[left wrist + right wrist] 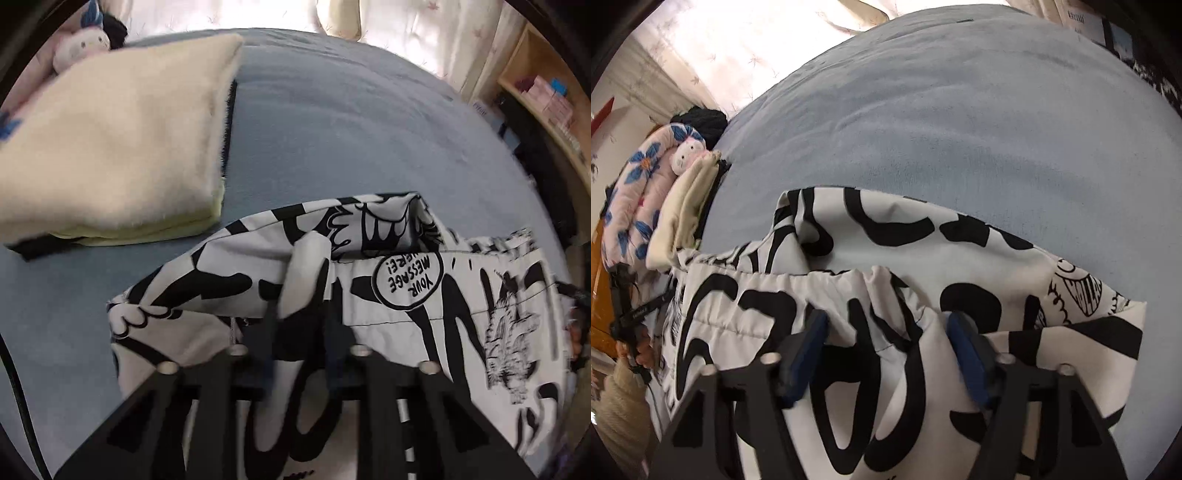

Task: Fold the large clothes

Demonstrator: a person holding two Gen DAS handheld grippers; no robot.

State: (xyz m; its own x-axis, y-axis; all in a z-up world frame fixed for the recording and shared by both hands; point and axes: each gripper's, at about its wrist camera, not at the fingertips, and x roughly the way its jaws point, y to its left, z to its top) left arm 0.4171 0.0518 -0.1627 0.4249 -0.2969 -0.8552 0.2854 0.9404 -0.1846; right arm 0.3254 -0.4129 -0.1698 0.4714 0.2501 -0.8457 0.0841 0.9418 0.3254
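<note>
Pinching a printed garment (388, 280) on a blue bed (332, 122).
Left gripper (299, 328) clamps a fold narrowly; right gripper (886, 332) stands wider, bunched cloth between its jaws.

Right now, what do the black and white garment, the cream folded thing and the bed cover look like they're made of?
Garment: smooth, thin woven cloth, matte, maybe slightly padded; it creases sharply and shows stitched seams. Cream folded thing: fluffy fleece or plush, with a fuzzy nap and soft edges. Bed cover: short-pile, velvety fabric, pale blue, with faint brush marks.
</note>
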